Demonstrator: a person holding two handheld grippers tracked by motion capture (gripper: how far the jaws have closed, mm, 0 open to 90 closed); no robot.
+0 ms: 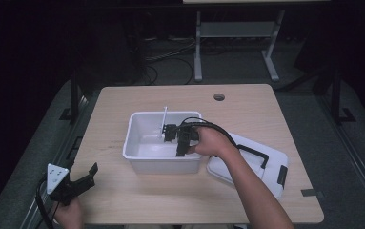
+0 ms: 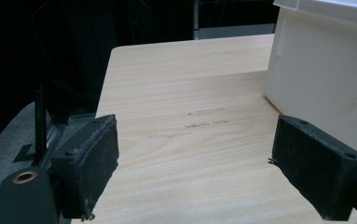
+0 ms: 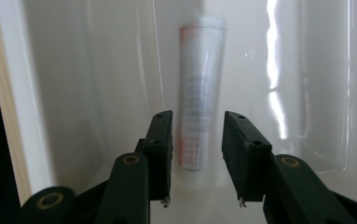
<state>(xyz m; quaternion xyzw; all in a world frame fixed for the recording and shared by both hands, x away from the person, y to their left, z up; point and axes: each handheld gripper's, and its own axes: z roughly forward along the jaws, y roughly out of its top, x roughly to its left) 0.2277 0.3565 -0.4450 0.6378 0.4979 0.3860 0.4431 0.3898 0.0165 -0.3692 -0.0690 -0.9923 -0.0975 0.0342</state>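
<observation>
Blurred in the right gripper view: a pale tube (image 3: 199, 93) lying on the floor of the white bin (image 1: 137, 125), lettering unreadable, lower end sitting between the parted jaws of the right gripper (image 3: 196, 154), not clamped, a slim gap on each side. Hidden in the high view by hand (image 1: 212, 141) and gripper inside the bin. Bin wall close on that gripper's left. Partly covered by the forearm: the white lid (image 1: 266, 164) beside the bin. Left gripper (image 1: 77, 183) at the table's near left edge, jaws wide apart around nothing, bare wood (image 2: 185, 93) ahead, bin wall at right.
</observation>
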